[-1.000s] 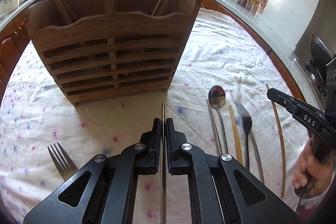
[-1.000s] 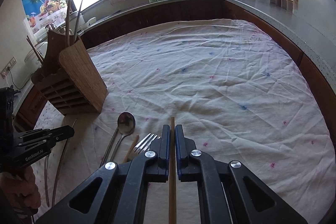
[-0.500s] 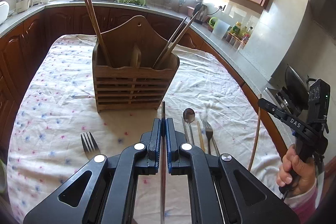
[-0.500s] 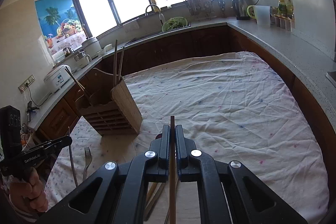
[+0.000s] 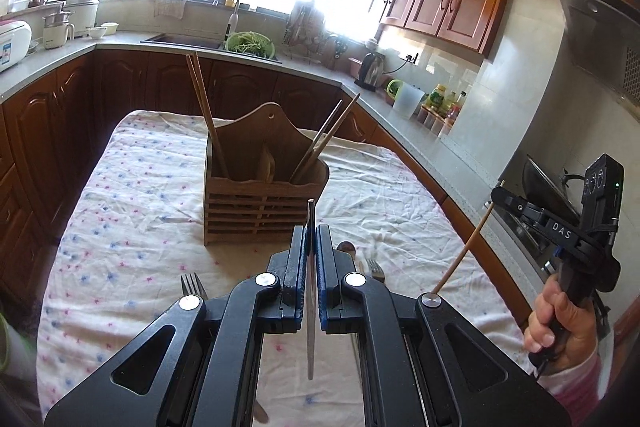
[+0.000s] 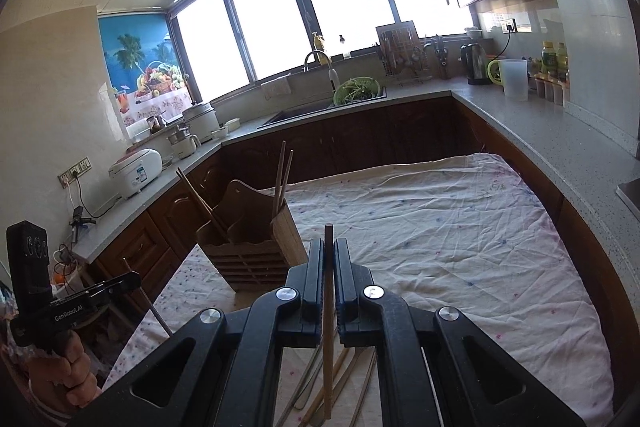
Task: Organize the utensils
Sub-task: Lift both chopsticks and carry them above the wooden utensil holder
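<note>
Metal chopstick point(image 5: 310, 291) pinched in L gripper point(image 5: 311, 231) fingers, wooden chopstick point(image 6: 328, 311) in R gripper point(image 6: 329, 247), both tilted down.

The wooden utensil caddy point(image 5: 262, 201) stands on the cloth-covered table point(image 5: 132, 211), chopsticks point(image 5: 202, 111) upright in its left compartment, more point(image 5: 326, 141) leaning in its right. A fork point(image 5: 192, 285) lies on the cloth in front, to the left; a spoon point(image 5: 347, 249) and second fork point(image 5: 375, 269) lie in front, right.
</note>
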The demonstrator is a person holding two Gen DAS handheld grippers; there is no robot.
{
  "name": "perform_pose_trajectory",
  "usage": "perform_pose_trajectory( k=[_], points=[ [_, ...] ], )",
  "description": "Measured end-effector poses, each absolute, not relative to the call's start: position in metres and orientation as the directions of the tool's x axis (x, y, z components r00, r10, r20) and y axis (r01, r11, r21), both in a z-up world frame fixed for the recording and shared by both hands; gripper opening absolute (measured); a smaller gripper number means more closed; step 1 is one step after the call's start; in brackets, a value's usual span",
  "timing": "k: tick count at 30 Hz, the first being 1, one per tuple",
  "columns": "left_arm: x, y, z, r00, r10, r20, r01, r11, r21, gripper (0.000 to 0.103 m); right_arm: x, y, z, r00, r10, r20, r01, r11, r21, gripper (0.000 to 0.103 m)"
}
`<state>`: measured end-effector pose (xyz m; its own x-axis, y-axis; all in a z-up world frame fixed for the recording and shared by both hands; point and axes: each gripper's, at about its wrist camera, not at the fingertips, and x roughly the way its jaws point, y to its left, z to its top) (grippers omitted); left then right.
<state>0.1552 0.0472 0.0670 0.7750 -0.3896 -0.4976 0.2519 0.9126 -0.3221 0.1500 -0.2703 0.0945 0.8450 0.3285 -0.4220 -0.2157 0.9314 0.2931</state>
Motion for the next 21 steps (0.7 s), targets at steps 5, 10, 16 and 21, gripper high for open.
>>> perform_pose_trajectory(
  k=[5,10,16,21],
  points=[
    [0.153,0.052,0.072,0.793,-0.38,-0.476,0.246,0.914,-0.322,0.004,0.15,-0.265,0.1,0.848,0.337,-0.408,-0.228,0.929,0.293,0.005],
    [0.155,0.057,0.075,0.805,-0.374,-0.461,0.242,0.915,-0.322,0.004,0.151,-0.26,0.104,0.85,0.344,-0.399,-0.239,0.926,0.292,0.005],
    [0.159,0.063,0.085,0.827,-0.362,-0.43,0.234,0.917,-0.322,0.004,0.159,-0.255,0.112,0.851,0.362,-0.38,-0.256,0.918,0.302,0.005],
    [0.17,0.069,0.105,0.854,-0.348,-0.387,0.237,0.922,-0.306,0.004,0.172,-0.246,0.127,0.855,0.383,-0.348,-0.282,0.909,0.308,0.005]
  ],
)
